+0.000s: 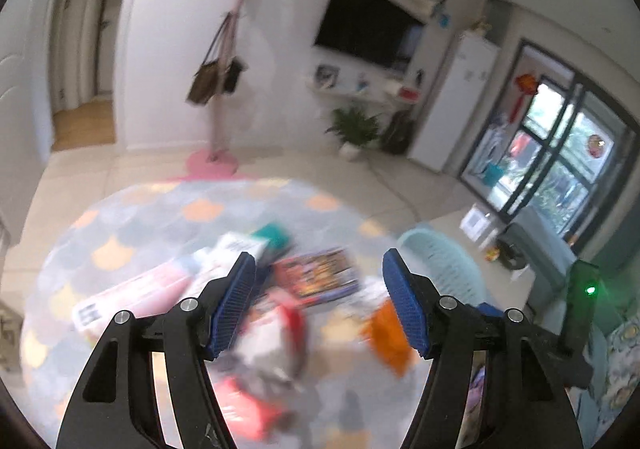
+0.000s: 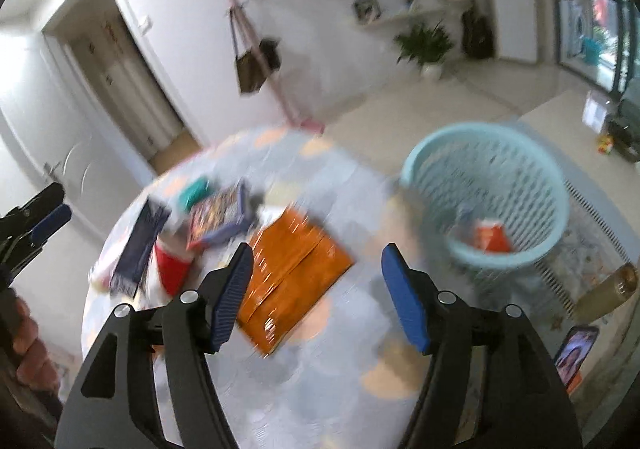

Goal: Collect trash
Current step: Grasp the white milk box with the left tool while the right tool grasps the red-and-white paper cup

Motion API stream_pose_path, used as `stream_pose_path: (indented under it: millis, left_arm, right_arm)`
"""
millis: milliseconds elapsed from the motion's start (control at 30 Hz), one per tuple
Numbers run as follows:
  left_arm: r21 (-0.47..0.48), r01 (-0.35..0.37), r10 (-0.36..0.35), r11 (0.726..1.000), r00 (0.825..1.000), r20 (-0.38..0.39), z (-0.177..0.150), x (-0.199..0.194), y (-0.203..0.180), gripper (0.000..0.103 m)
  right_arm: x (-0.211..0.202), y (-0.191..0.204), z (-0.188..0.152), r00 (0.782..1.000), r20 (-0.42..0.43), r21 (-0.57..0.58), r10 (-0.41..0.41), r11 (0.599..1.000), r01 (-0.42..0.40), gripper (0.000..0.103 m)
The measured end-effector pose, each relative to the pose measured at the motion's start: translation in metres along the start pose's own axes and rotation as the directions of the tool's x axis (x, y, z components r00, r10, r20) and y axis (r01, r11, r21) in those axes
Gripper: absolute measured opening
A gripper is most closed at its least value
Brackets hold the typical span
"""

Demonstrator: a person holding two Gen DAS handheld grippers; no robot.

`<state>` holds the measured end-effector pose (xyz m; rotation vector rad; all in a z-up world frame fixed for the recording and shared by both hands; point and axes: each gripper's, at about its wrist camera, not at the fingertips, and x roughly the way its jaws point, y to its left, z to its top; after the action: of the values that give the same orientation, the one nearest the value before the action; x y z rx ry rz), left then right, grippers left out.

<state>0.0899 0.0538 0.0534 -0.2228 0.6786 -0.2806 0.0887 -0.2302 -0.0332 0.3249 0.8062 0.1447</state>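
Observation:
Trash lies scattered on a round pastel rug point(image 1: 160, 225): a pink box point(image 1: 136, 293), a teal packet point(image 1: 274, 235), a dark colourful packet point(image 1: 316, 277), a red and white wrapper point(image 1: 280, 329) and an orange packet point(image 1: 386, 333). My left gripper point(image 1: 318, 269) hangs open above this pile, holding nothing. In the right wrist view my right gripper point(image 2: 318, 261) is open and empty above a large orange packet point(image 2: 292, 281). A light blue basket point(image 2: 488, 201) stands to its right with an orange packet point(image 2: 492, 237) inside. The left gripper point(image 2: 44, 217) shows at the left edge.
A pink coat stand point(image 1: 224, 89) with hanging bags rises behind the rug, next to a potted plant point(image 1: 354, 129) and a wall television point(image 1: 368, 25). A bottle point(image 2: 608, 289) and a phone point(image 2: 576, 353) lie right of the basket. A hand point(image 2: 24, 341) is at the left edge.

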Motion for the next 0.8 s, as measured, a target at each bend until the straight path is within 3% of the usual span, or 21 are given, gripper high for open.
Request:
stream_pose_path:
  millis: [233, 400, 567, 667, 800]
  left_arm:
    - [-0.013, -0.105, 0.103, 0.994, 0.99, -0.101, -0.01, 0.031, 0.062, 0.065]
    - [0.005, -0.105, 0.104, 0.994, 0.979, -0.176, -0.019, 0.052, 0.08, 0.067]
    - [0.016, -0.037, 0.04, 0.999, 0.964, -0.265, -0.03, 0.073, 0.086, 0.071]
    - [0.011, -0.032, 0.034, 0.999, 0.956, -0.292, -0.039, 0.082, 0.086, 0.071]
    - [-0.045, 0.017, -0.03, 0.999, 0.953, -0.301, -0.039, 0.088, 0.094, 0.073]
  right_arm:
    - [0.022, 0.022, -0.01, 0.998, -0.064, -0.031, 0.006, 0.999, -0.008, 0.065]
    - [0.033, 0.028, -0.012, 0.996, -0.088, -0.036, 0.009, 0.999, -0.012, 0.067]
    - [0.043, 0.033, -0.013, 0.994, -0.105, -0.041, 0.008, 0.999, -0.012, 0.073]
    - [0.048, 0.035, -0.013, 0.994, -0.111, -0.038, 0.004, 0.999, -0.008, 0.075]
    - [0.055, 0.037, -0.014, 0.99, -0.138, -0.038, 0.011, 0.999, -0.016, 0.078]
